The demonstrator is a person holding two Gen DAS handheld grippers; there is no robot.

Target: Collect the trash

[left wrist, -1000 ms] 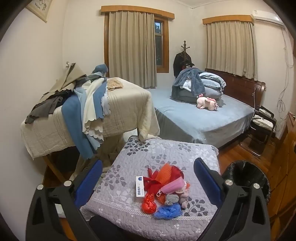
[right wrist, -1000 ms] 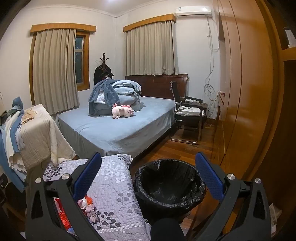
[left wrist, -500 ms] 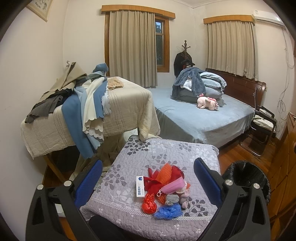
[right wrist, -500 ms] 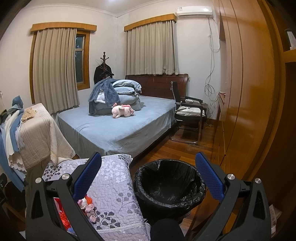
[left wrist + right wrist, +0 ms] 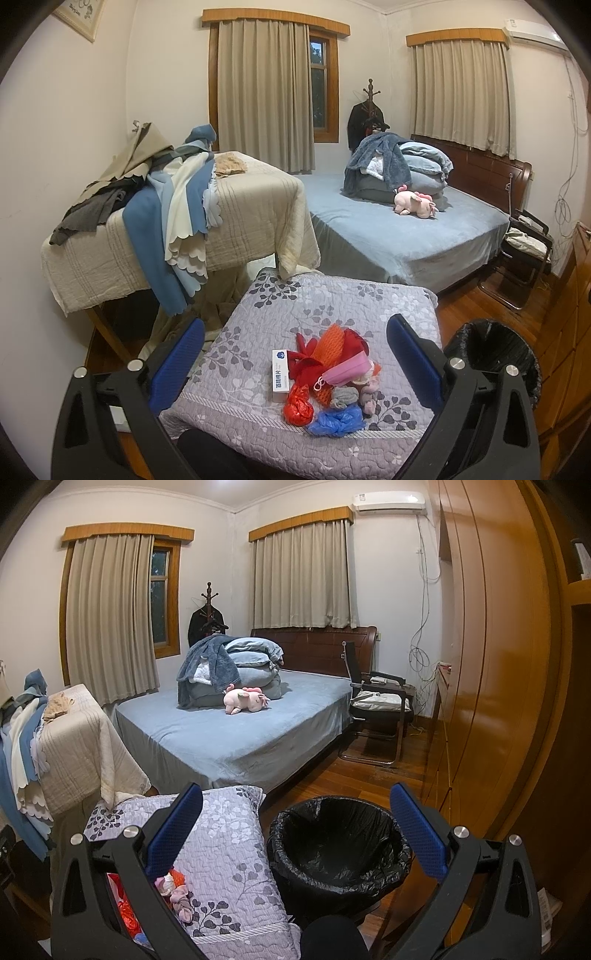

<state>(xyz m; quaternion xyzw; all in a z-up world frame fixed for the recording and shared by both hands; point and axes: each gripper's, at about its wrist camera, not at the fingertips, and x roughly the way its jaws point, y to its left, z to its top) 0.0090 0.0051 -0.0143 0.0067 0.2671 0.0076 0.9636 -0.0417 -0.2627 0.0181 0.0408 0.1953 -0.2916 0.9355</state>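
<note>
A pile of trash (image 5: 328,373) lies near the front of a grey floral quilted cushion (image 5: 332,302): a white box (image 5: 279,374), red and orange scraps, a pink face mask (image 5: 349,369), a blue bag (image 5: 338,419). My left gripper (image 5: 295,362) hovers above and just short of the pile, open and holding nothing. A bin with a black liner (image 5: 338,845) stands on the floor right of the cushion; its rim (image 5: 495,350) also shows in the left wrist view. My right gripper (image 5: 295,834) is open and empty above the bin's near left edge; its left finger hides part of the trash (image 5: 177,893).
Behind the cushion stands a table draped in a beige cloth (image 5: 251,218) with heaped fabrics (image 5: 173,206). A blue bed (image 5: 236,731) holds folded bedding and a pink plush (image 5: 245,700). A black chair (image 5: 380,709) and a wooden wardrobe (image 5: 498,664) line the right side.
</note>
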